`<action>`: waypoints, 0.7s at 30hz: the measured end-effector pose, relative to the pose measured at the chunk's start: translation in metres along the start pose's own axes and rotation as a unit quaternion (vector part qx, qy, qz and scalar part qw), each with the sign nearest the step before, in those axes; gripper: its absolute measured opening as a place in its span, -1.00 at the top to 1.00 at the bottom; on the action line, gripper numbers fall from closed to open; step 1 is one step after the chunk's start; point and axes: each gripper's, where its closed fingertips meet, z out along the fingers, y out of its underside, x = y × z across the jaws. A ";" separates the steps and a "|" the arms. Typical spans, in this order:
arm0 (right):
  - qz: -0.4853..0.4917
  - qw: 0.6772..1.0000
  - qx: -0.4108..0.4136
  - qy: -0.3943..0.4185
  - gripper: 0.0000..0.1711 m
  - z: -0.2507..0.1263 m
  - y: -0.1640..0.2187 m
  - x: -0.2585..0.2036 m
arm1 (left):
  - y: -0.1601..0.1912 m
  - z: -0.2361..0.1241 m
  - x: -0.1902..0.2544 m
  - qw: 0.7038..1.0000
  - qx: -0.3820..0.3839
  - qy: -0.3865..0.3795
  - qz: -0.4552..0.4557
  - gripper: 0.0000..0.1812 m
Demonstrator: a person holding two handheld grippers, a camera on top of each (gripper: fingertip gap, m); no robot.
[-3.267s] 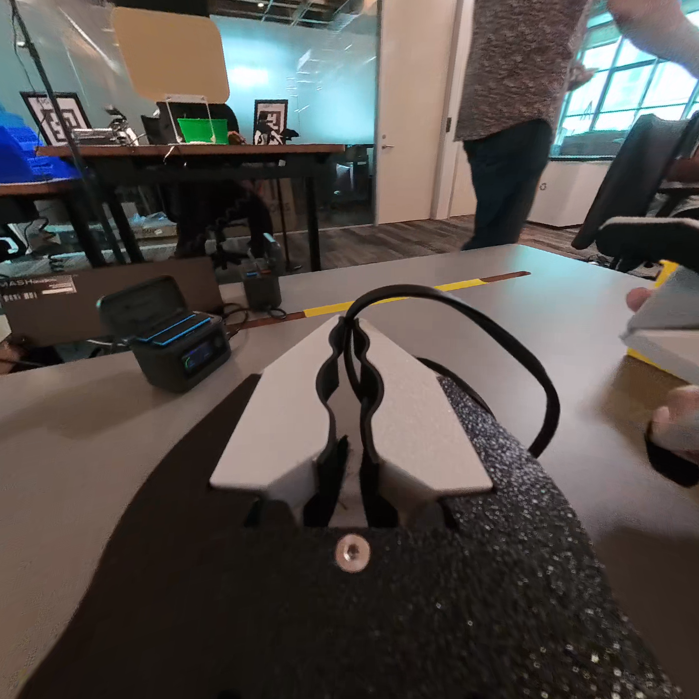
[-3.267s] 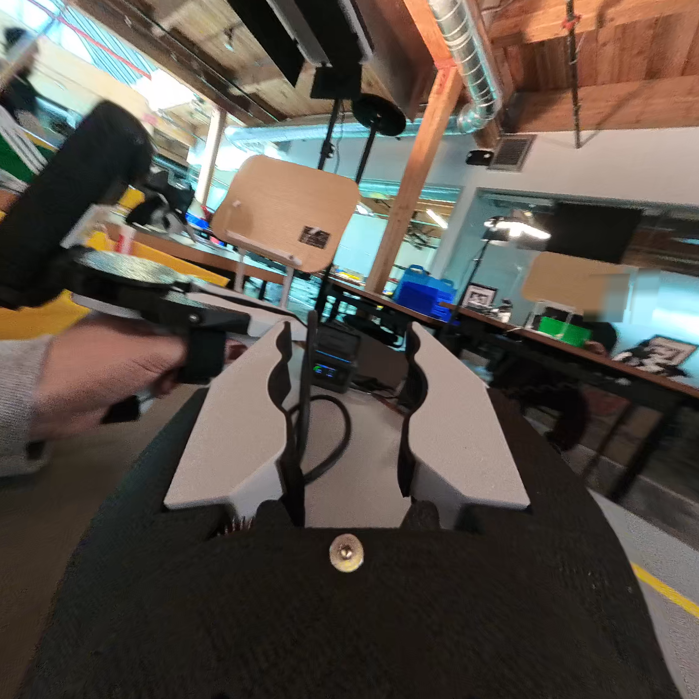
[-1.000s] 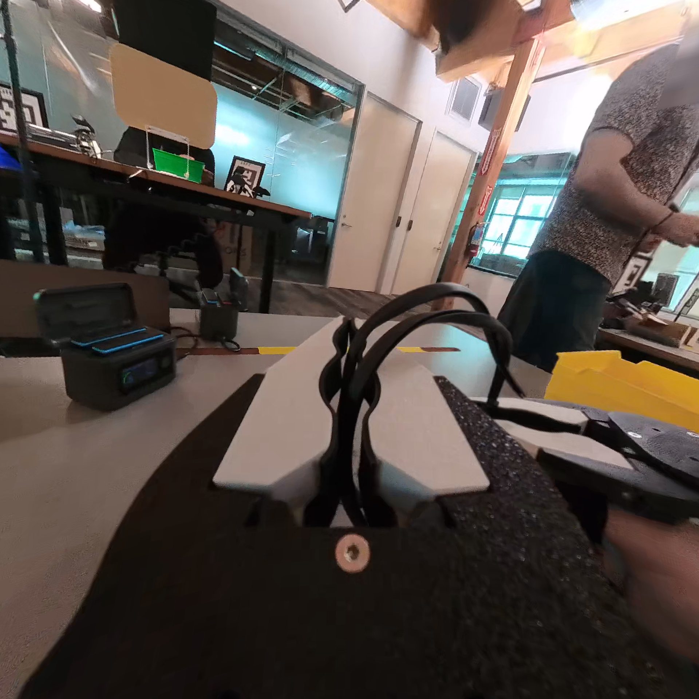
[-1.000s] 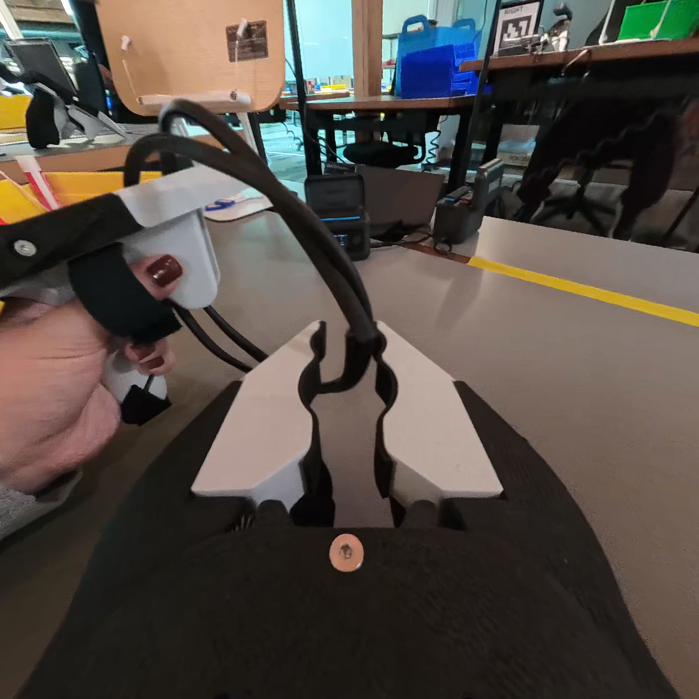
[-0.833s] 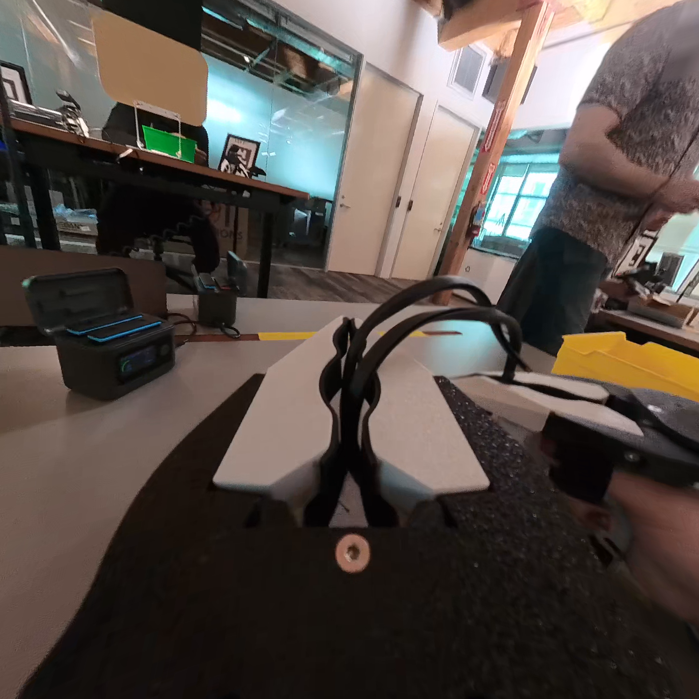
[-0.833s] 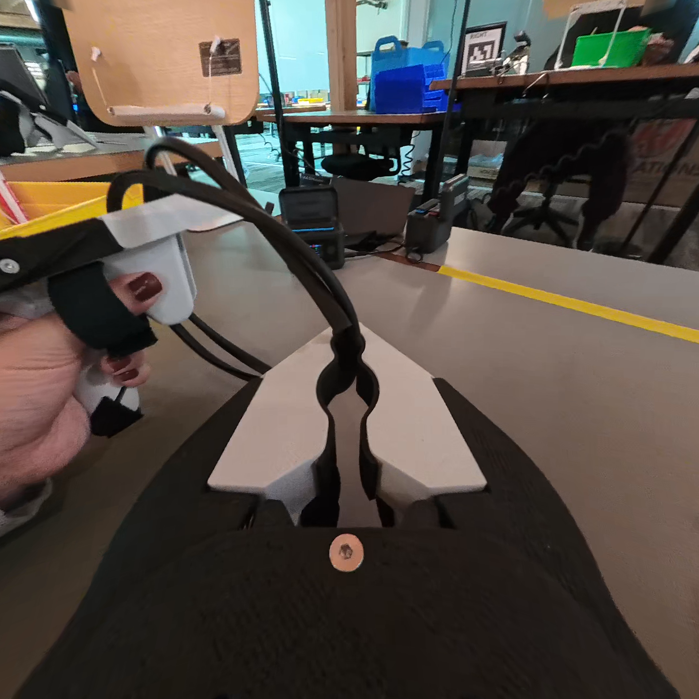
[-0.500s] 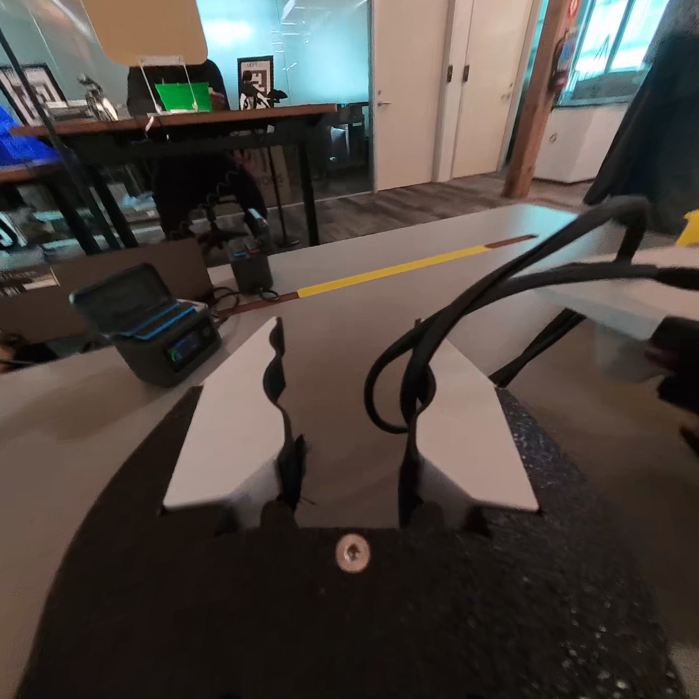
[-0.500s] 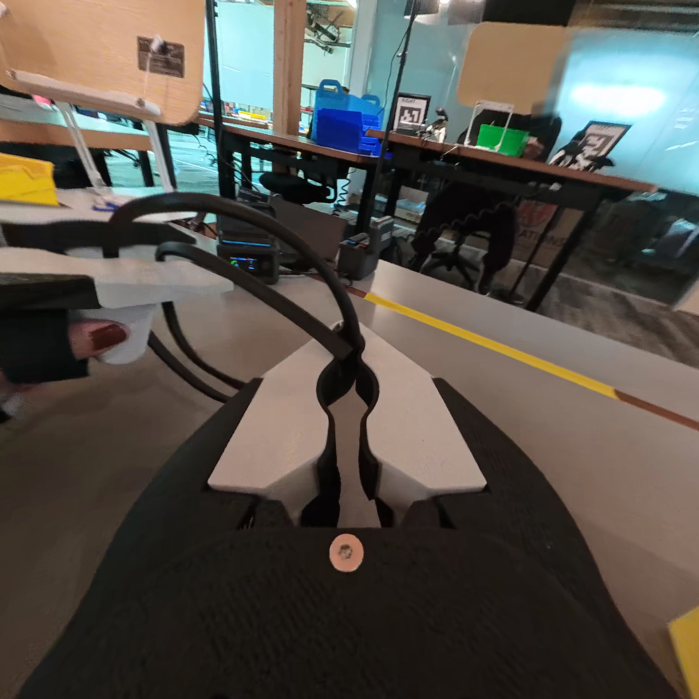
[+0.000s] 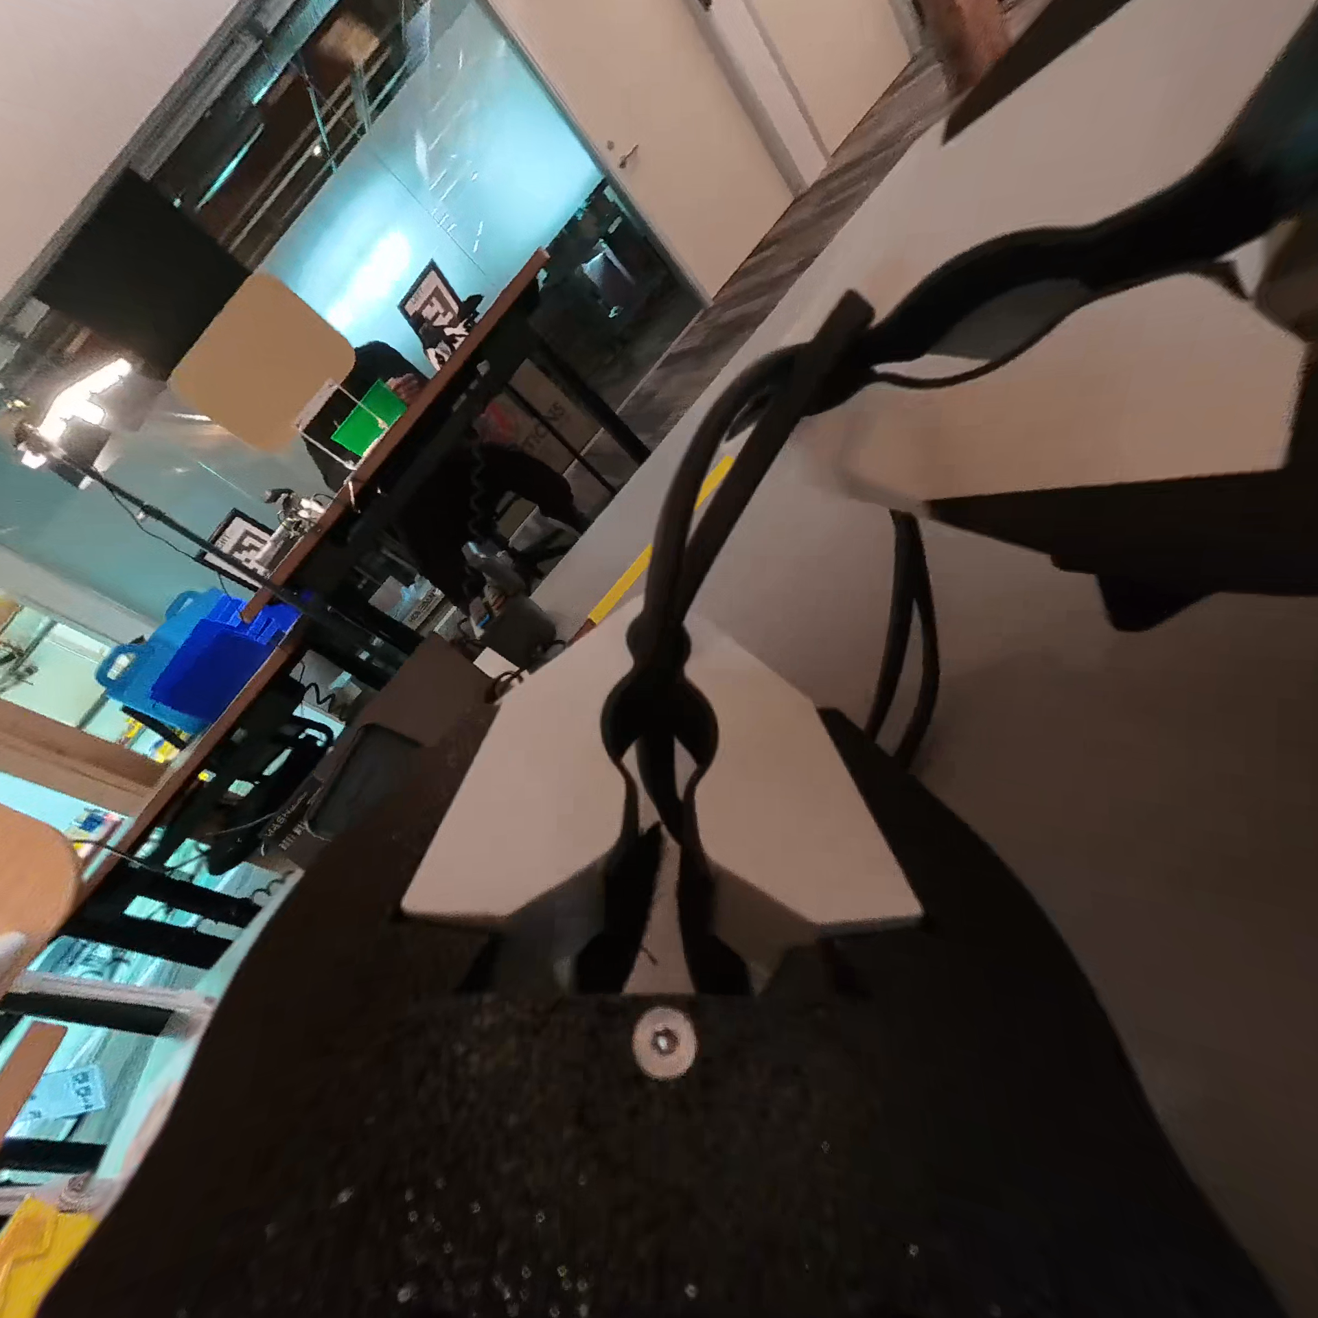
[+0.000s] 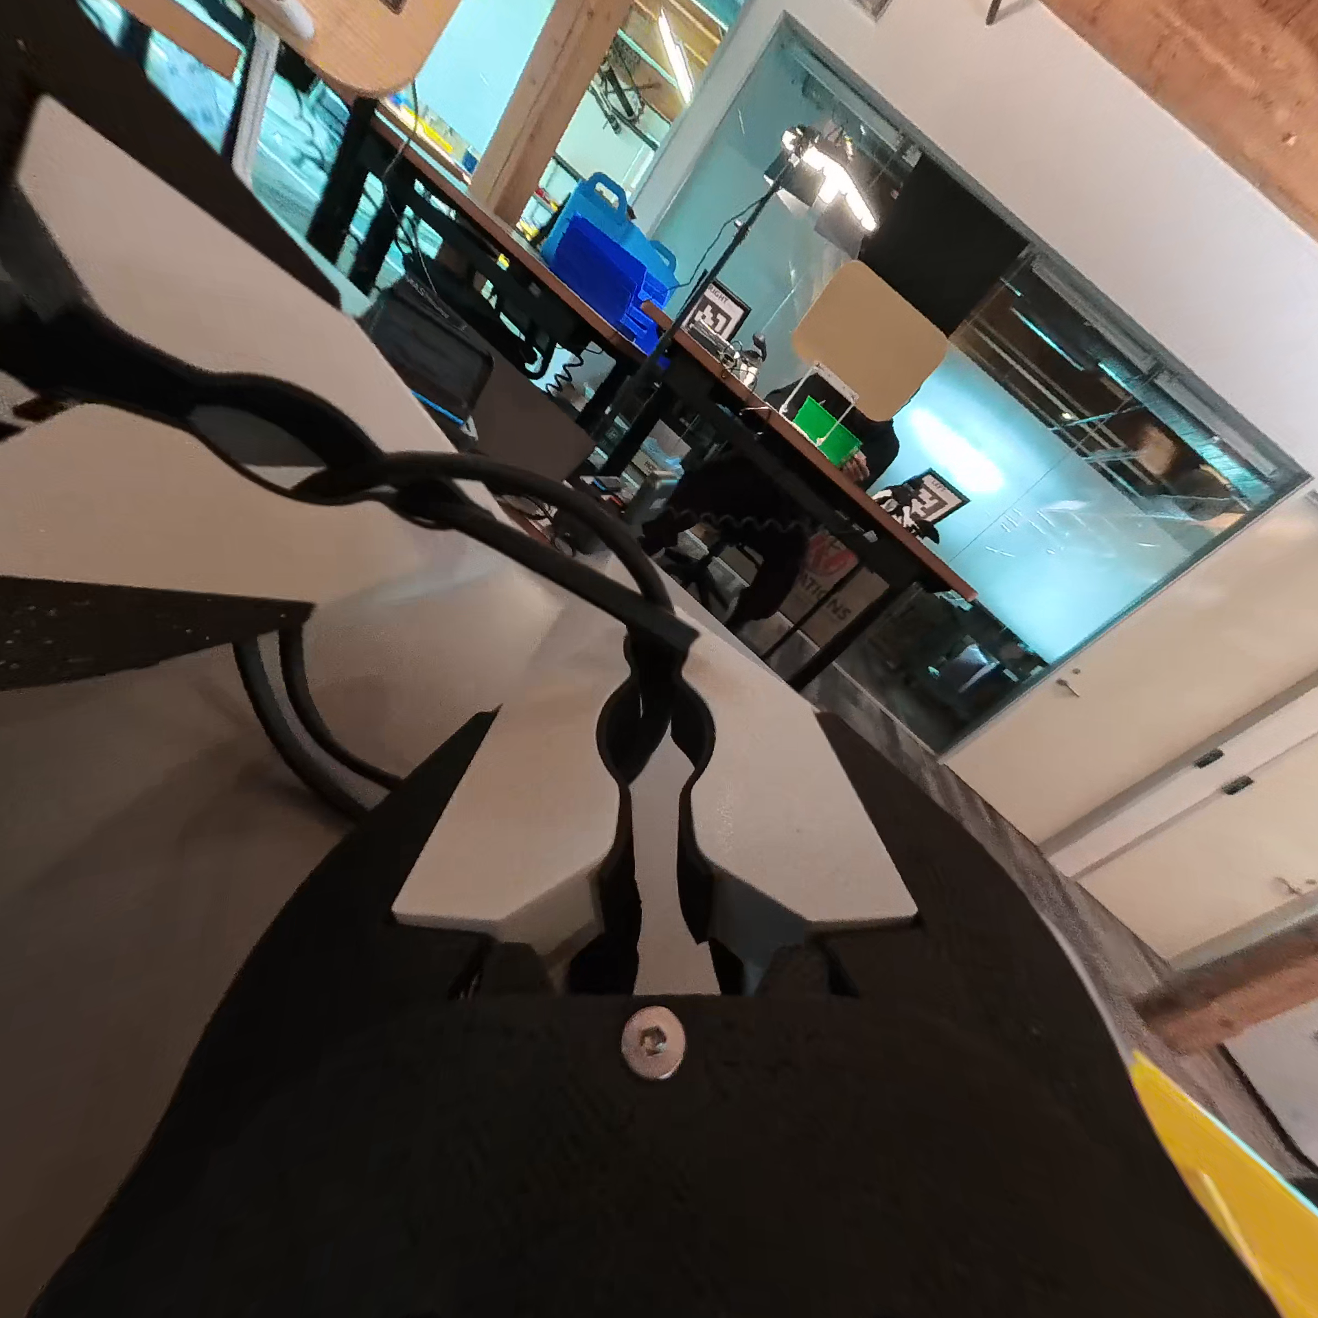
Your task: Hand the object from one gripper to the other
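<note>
A looped black cable (image 9: 685, 485) hangs between the two grippers above the grey table (image 9: 1112, 820). My left gripper (image 9: 657, 663) is shut on one part of the cable. The right gripper (image 9: 852, 335) shows at the upper right of the left wrist view, clamped on the same loop. In the right wrist view my right gripper (image 10: 652, 677) is shut on the cable (image 10: 570, 506), which arcs left to the left gripper (image 10: 399, 485). More of the loop hangs down below the grippers (image 10: 285, 727). Both views are strongly tilted.
A yellow tape line (image 9: 635, 578) runs across the table. A yellow bin (image 10: 1248, 1198) sits at the lower right. Behind stand long desks with a blue case (image 10: 606, 264), a green box (image 10: 827, 428) and marker boards, then glass walls. The left gripper's tips are roughly 5 cm from the right gripper's.
My left gripper, open half a second ago, has shut on the cable again. My right gripper stays shut on it. Both grippers have rolled sideways and come closer together.
</note>
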 end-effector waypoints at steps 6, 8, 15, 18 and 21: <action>0.138 0.988 0.028 -0.064 0.59 0.000 -0.004 -0.005 | 0.005 -0.003 -0.021 0.992 0.022 -0.012 -0.122 1.00; 0.190 0.977 0.034 -0.094 0.48 0.001 -0.004 -0.008 | 0.005 -0.006 -0.031 0.983 0.040 -0.016 -0.179 1.00; 0.303 0.938 0.033 -0.164 0.33 0.003 -0.001 -0.019 | 0.006 -0.018 -0.062 0.906 0.142 0.007 -0.399 1.00; 0.329 0.926 0.024 -0.183 0.35 0.004 0.000 -0.024 | 0.006 -0.020 -0.066 0.871 0.174 0.037 -0.459 1.00; 0.353 0.914 0.008 -0.203 0.39 0.005 0.004 -0.032 | -0.003 -0.021 -0.061 0.853 0.200 0.076 -0.477 1.00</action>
